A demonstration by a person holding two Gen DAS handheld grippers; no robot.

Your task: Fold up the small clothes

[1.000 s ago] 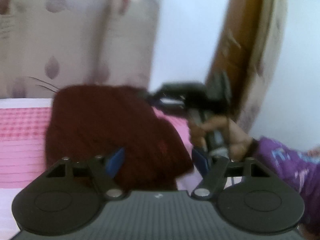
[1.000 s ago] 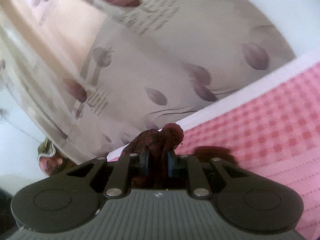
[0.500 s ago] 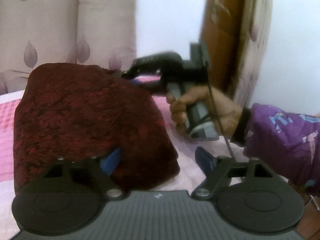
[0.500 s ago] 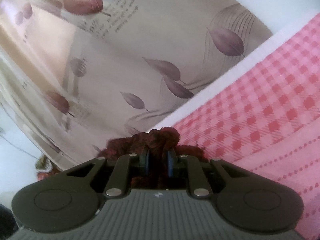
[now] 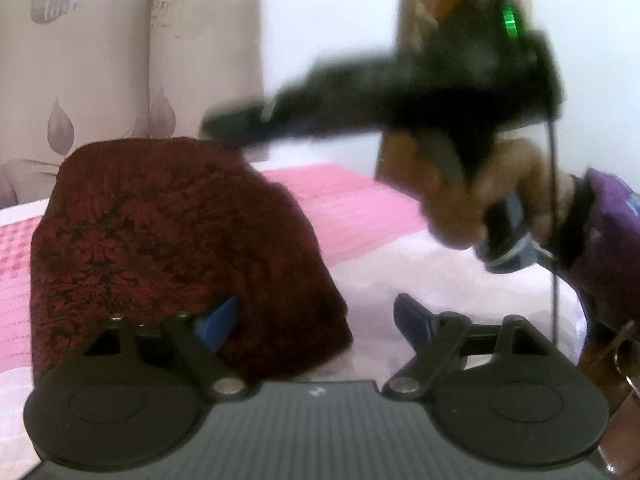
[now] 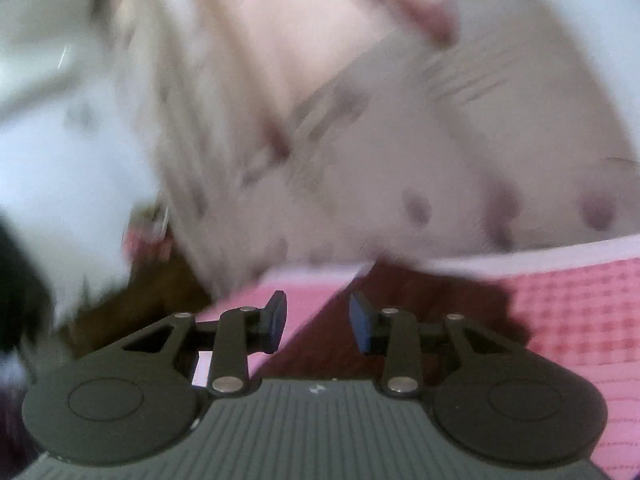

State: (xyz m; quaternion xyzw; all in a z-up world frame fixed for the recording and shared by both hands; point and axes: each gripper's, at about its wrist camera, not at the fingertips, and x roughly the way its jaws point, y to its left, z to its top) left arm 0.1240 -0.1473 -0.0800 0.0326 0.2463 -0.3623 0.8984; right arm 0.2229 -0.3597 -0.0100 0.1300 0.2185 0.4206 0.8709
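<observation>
- Far left, the dark red garment (image 5: 172, 248) lies folded in a lump on the pink bedspread (image 5: 352, 208), in front of the leaf-print curtain (image 5: 120, 80).
- The left gripper (image 5: 316, 316) has just been spreading its jaws; they're wide apart now, the left pad (image 5: 218, 322) against the cloth's near edge, nothing pinched.
- Further right, blurred, the right gripper (image 6: 318, 322), held in the person's hand (image 5: 480, 208), has just been letting go: jaws parted, empty, above the garment.
</observation>
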